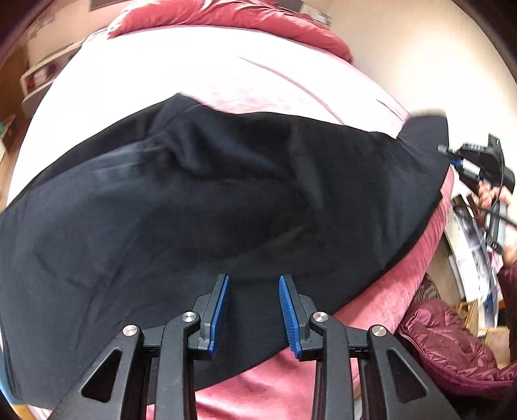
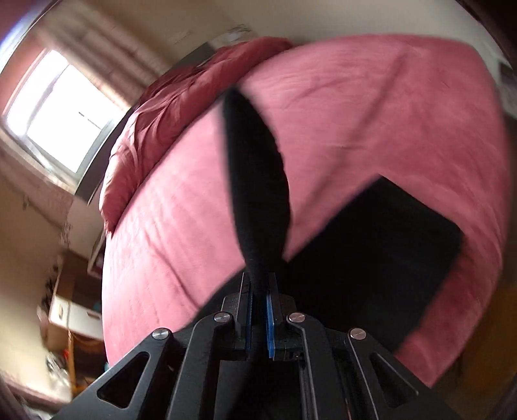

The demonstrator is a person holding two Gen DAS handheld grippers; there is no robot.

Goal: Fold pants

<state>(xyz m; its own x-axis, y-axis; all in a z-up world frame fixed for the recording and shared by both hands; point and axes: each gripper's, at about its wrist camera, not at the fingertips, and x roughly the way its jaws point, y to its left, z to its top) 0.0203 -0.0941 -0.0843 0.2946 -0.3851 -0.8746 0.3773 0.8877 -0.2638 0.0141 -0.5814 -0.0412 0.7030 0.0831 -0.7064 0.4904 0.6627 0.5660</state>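
Note:
Black pants (image 1: 226, 194) lie spread across the pink bed (image 1: 210, 71). My left gripper (image 1: 254, 278) hovers over their near edge, blue pads apart, black cloth lying flat beneath and between them without being pinched. Over at the bed's right side, my right gripper (image 1: 449, 153) lifts a corner of the pants off the cover. In the right wrist view that gripper (image 2: 258, 278) is shut on a thick fold of black pants (image 2: 255, 181), which stands up from its pads. More of the pants (image 2: 371, 252) lies flat to the right.
A crumpled red duvet (image 1: 226, 16) is bunched at the far end of the bed. A maroon quilted jacket (image 1: 452, 349) sits on the floor beyond the bed's right edge. A person's hand (image 1: 488, 194) holds the right gripper. A bright window (image 2: 61, 113) and shelves stand at left.

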